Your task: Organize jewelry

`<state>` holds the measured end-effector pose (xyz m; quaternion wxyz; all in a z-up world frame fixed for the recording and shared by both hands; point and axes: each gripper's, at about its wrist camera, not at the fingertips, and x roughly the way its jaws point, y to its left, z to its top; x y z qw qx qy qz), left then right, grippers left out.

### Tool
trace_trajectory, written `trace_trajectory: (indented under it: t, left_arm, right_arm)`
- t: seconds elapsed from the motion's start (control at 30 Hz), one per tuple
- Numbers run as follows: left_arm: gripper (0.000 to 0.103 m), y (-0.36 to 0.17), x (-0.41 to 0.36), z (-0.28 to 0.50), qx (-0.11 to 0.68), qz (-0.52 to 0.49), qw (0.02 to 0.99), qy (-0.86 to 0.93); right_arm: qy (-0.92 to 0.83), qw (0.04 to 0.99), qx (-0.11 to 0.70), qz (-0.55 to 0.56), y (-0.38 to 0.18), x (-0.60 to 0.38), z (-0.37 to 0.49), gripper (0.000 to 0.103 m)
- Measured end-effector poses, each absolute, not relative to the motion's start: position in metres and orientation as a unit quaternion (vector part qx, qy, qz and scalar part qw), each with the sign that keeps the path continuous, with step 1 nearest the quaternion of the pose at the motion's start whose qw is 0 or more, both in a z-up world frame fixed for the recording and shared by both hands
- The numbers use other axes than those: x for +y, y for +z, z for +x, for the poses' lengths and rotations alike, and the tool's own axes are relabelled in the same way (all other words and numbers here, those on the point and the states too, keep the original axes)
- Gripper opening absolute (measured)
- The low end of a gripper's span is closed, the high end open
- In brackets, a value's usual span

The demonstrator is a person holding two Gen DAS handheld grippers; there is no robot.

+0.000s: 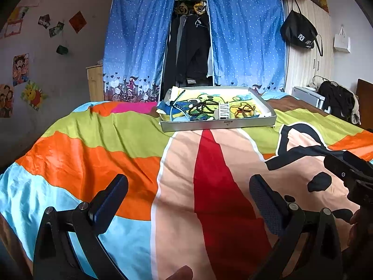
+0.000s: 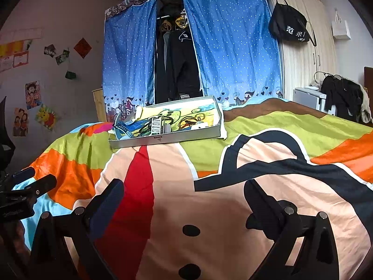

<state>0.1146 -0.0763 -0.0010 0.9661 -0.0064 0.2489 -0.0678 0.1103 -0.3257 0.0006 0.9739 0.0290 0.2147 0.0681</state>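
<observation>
Bright bedding covers the whole near scene: a bedspread (image 1: pixel 130 140) in orange, green, pale blue and peach with a red stripe running away toward the far edge. Beyond it hang blue dotted curtains (image 1: pixel 137 42), parted on dark clothes, and a black bag (image 1: pixel 297 31) hangs on the wardrobe to the right.

At the far side of the bed sits a shallow grey tray (image 1: pixel 219 126). Inside it the jewelry lies in a loose heap: a string of dark beads (image 1: pixel 201 108), a white comb-like piece (image 1: pixel 224 111) upright in the middle, an orange-brown tangle (image 1: pixel 243 112) to its right, and a blue band (image 1: pixel 180 110) at the left end.

The left gripper (image 1: pixel 188 193) hovers over the near part of the bed with its fingers spread wide and nothing between them. The right gripper (image 2: pixel 184 196) is likewise wide apart and empty, just beside the left. Both are well apart from the tray.

The risks ahead look plain. The tray rests on soft, uneven bedding, so a push on its rim could tip or slide it. The beads and cords overlap, so pinching one piece may drag its neighbours out too.
</observation>
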Motion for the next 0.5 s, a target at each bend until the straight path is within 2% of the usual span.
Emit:
trace_trajectory:
  t: [0.5]
  left_arm:
    - [0.102,-0.0010,-0.0774,0.1122,0.250,-0.005,0.966,-0.068]
  right_arm:
    - [0.071,0.973,0.218,0.028,-0.0013,-0.3251,0.1104,0.103]
